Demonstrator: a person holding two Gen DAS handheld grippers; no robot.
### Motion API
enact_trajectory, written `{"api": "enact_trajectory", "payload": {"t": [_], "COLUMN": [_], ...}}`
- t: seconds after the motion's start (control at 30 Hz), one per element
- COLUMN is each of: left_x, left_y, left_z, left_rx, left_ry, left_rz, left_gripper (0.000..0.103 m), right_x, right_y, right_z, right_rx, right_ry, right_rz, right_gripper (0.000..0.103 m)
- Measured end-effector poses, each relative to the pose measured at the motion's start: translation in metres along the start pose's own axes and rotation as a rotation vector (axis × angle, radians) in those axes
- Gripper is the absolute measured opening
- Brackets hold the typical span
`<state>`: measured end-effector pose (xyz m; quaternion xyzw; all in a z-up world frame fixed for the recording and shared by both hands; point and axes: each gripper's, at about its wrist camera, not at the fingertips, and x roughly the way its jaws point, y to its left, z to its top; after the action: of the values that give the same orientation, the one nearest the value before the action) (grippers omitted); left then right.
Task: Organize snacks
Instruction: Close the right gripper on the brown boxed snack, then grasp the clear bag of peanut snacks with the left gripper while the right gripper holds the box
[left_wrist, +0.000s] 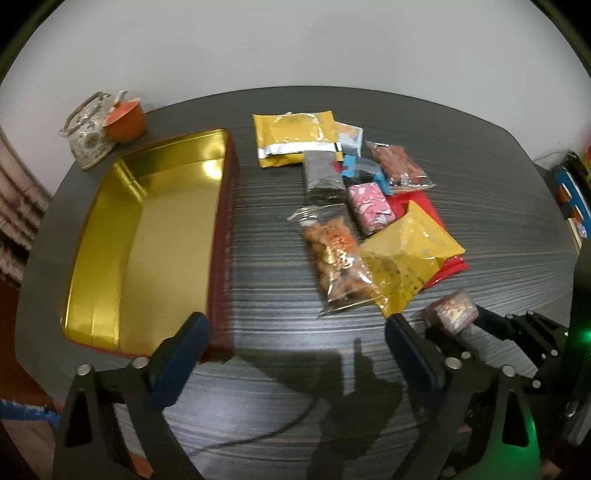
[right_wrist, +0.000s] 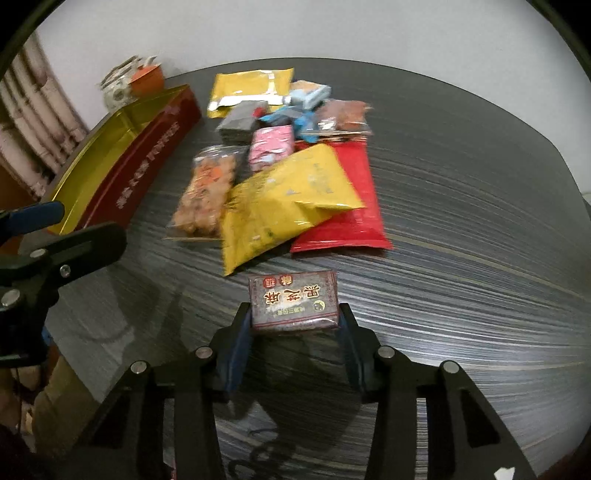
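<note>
Right wrist view: right gripper (right_wrist: 295, 317) clamps small dark-red printed snack packet (right_wrist: 294, 301) | left gripper (left_wrist: 295, 343) agape, empty | step: pick-up | next: carry to gold-lined red tin box (left_wrist: 147, 221)

Snack packets (left_wrist: 354, 206) right of tin (left_wrist: 147, 236)

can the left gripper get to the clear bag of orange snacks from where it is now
Probably yes. The left gripper is open and empty, and only bare table lies between it and the clear snack bag, whose near end is uncovered, though a yellow pouch overlaps one side.
</note>
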<state>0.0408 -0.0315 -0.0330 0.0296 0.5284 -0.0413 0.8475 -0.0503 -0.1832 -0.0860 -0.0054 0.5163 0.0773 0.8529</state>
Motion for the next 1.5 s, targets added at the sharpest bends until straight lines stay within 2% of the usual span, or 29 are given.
{"api": "enact_trajectory", "payload": {"t": [0.17, 0.27, 0.57, 0.8, 0.93, 1.17, 1.33, 1.5], "left_x": [0.01, 0.019, 0.053, 0.071, 0.079, 0.089, 0.088, 0.071], "left_y": [-0.007, -0.009, -0.006, -0.011, -0.013, -0.009, -0.013, -0.012], "left_z": [0.016, 0.029, 0.054, 0.061, 0.061, 0.058, 0.055, 0.053], "left_rx": [-0.026, -0.054, -0.147, -0.164, -0.171, -0.16, -0.14, -0.143], "left_ry": [0.036, 0.065, 0.175, 0.213, 0.233, 0.219, 0.201, 0.186], "left_rz": [-0.045, -0.077, -0.105, -0.104, -0.102, -0.101, -0.101, -0.126], "left_gripper": [0.089, 0.084, 0.065, 0.062, 0.045, 0.038, 0.038, 0.038], "right_x": [-0.003, -0.003, -0.002, -0.002, -0.003, -0.003, -0.003, -0.003], "right_y": [-0.028, -0.039, -0.041, -0.042, -0.043, -0.043, -0.043, -0.043], "right_z": [0.003, 0.005, 0.008, 0.008, 0.007, 0.007, 0.007, 0.006], "right_rx": [0.095, 0.14, 0.15, 0.163, 0.168, 0.171, 0.169, 0.171], "right_ry": [-0.004, 0.0, 0.008, 0.013, 0.013, 0.012, 0.013, 0.012], "right_rz": [-0.058, -0.05, -0.057, -0.051, -0.048, -0.048, -0.048, -0.048], "right_gripper": [0.041, 0.041, 0.041, 0.041, 0.041, 0.042, 0.042, 0.042]}}
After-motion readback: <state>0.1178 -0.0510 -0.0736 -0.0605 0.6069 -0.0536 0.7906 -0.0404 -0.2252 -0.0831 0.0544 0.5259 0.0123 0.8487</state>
